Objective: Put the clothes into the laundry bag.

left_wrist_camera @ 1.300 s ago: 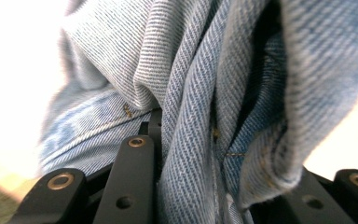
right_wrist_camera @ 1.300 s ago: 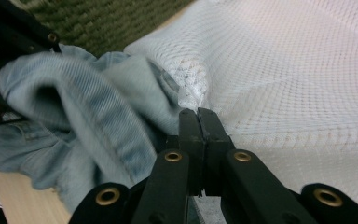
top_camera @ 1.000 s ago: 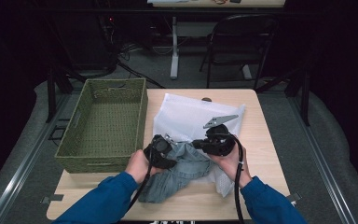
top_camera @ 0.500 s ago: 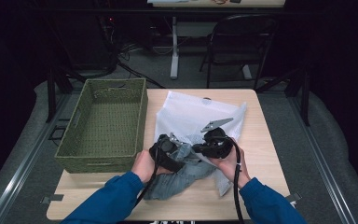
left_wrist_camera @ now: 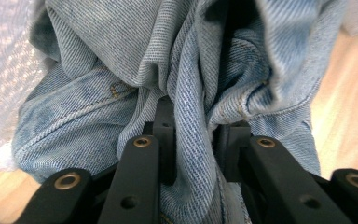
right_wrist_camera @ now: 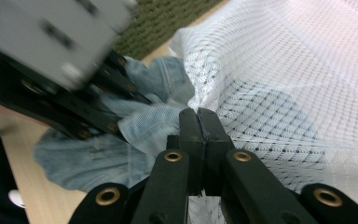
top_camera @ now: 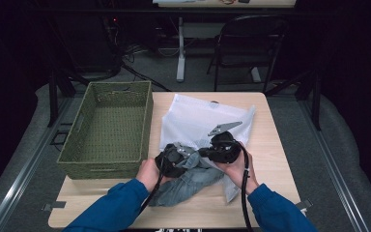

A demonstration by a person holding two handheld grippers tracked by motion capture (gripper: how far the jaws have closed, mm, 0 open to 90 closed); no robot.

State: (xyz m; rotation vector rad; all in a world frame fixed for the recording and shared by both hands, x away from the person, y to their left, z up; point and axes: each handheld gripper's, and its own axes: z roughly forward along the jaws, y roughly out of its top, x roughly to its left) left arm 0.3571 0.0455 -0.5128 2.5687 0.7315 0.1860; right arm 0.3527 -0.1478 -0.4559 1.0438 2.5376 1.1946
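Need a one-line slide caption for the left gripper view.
Left gripper closing on a bunched fold of the denim garment beside the white mesh bag.

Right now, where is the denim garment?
In the high view, the denim garment lies at the table's near edge, between both hands, partly inside the white mesh bag, right of the green basket.

The mesh bag (top_camera: 200, 118) covers part of the jeans (top_camera: 188, 183), seemingly their upper end.
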